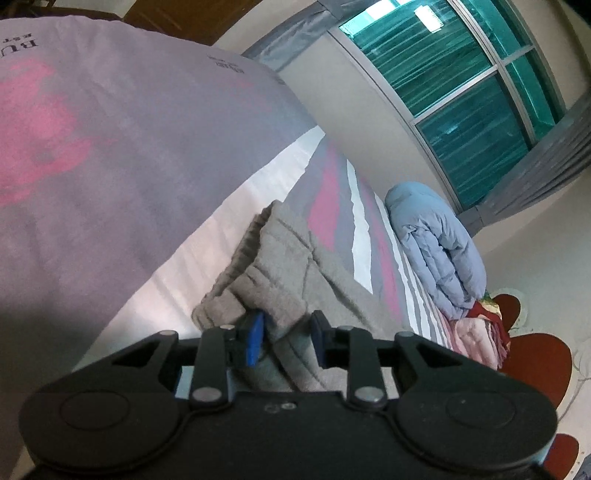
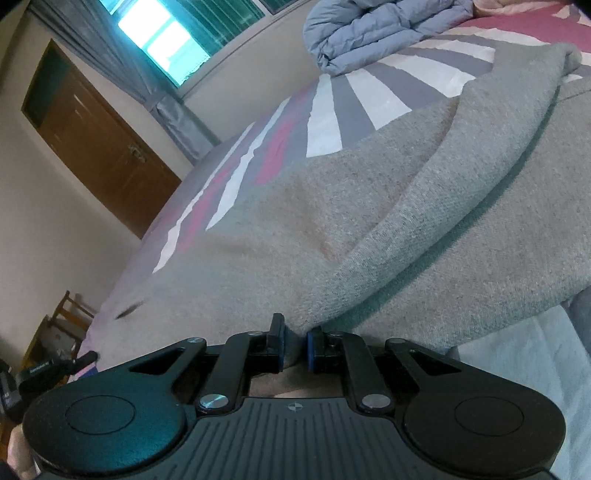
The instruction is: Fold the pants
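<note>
The grey sweatpants (image 1: 280,266) lie on the bed with the ribbed waistband bunched at the near end. My left gripper (image 1: 286,341) is shut on a thick fold of the grey fabric by the waistband, blue pads (image 1: 255,341) on either side of it. In the right wrist view the pants (image 2: 369,221) spread wide over the bed, one layer folded over another. My right gripper (image 2: 295,345) is shut on a corner of the grey fabric, which narrows into the jaws.
The bed has a grey, pink and white patterned cover (image 1: 110,147). A rolled light-blue quilt (image 1: 436,251) lies at the far edge, also in the right wrist view (image 2: 369,33). Pink and red cloths (image 1: 480,332), a window (image 1: 461,92), a wooden door (image 2: 99,140).
</note>
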Demonstrator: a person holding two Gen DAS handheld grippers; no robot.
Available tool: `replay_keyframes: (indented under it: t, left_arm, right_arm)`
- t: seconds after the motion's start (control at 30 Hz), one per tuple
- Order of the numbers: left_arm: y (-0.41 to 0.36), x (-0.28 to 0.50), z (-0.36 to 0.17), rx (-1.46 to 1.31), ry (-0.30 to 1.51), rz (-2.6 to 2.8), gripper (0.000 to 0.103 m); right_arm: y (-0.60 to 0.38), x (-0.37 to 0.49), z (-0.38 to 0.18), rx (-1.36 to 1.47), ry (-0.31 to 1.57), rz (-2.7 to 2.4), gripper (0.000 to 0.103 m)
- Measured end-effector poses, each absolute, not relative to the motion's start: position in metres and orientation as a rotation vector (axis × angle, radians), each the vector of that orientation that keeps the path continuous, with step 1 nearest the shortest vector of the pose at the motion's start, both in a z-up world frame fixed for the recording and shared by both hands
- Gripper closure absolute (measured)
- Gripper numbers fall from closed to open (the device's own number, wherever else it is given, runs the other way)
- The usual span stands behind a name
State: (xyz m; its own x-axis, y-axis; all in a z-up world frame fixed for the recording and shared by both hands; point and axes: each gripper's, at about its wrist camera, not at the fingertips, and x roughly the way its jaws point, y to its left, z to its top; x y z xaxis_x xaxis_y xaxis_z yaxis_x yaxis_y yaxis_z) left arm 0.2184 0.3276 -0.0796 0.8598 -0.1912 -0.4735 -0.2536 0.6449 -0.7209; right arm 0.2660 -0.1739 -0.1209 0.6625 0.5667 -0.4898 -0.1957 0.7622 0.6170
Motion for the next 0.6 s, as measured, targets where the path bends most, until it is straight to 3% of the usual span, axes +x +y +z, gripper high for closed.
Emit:
replay_keyframes:
  t: [0.1, 0.17, 0.23, 0.37, 0.43, 0.47, 0.57, 0.6]
  left_arm:
    - [0.328, 0.227, -0.078, -0.893, 0.611, 0.067, 0.086]
    - [0.328, 0.226, -0.076, -0.899, 0.616, 0.075, 0.079]
    - [0.327, 0.221, -0.077, -0.921, 0.596, 0.063, 0.063]
    - [0.319, 0.216, -0.076, -0.949, 0.553, 0.075, 0.051]
    - [0.313, 0.21, -0.076, -0.968, 0.528, 0.077, 0.033]
    - [0.31, 0.208, -0.077, -0.977, 0.514, 0.075, 0.03]
    - [0.306, 0.211, -0.084, -0.961, 0.565, 0.109, 0.033]
    - [0.308, 0.212, -0.087, -0.971, 0.576, 0.119, 0.047]
  right_arm:
    - [-0.158, 0.278, -0.109, 0.548, 0.735, 0.453, 0.092]
    - [-0.154, 0.282, -0.106, 0.546, 0.739, 0.451, 0.092]
    - [-0.154, 0.283, -0.105, 0.552, 0.741, 0.451, 0.092]
    - [-0.153, 0.283, -0.104, 0.55, 0.74, 0.45, 0.092]
    - [-0.154, 0.284, -0.104, 0.555, 0.743, 0.45, 0.092]
    - [-0.154, 0.284, -0.104, 0.552, 0.744, 0.452, 0.092]
    - [-0.153, 0.287, -0.103, 0.543, 0.746, 0.457, 0.092]
    - [-0.154, 0.288, -0.104, 0.543, 0.747, 0.458, 0.092]
